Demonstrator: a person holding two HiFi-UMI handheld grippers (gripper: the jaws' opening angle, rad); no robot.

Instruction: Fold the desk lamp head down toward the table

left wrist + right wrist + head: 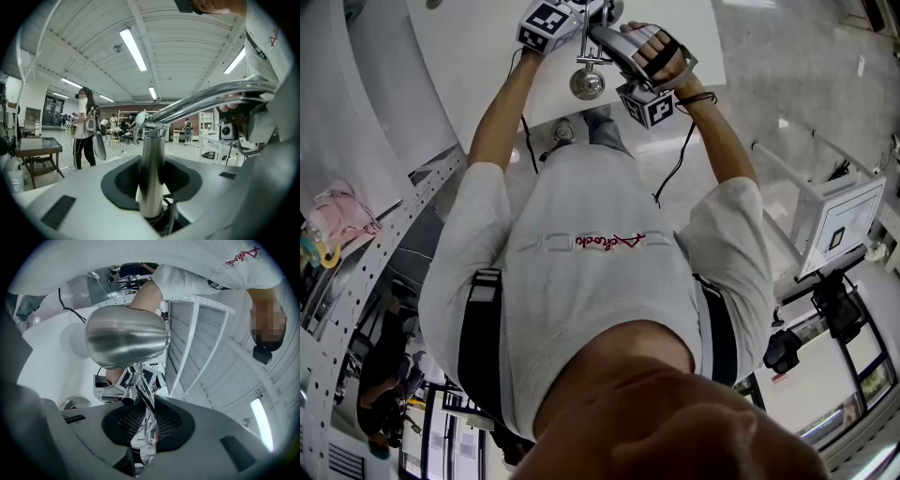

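lamp base [587, 84] on the table [469, 56], twelve o'clock of the person. left gripper [581, 17] at its eleven, around the lamp post [151, 159]; right gripper [607, 45] at its one, around the lamp arm [148, 401].

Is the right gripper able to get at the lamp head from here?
Likely yes: right gripper grips the thin arm close to the lamp head, nothing between; left gripper holds the post.
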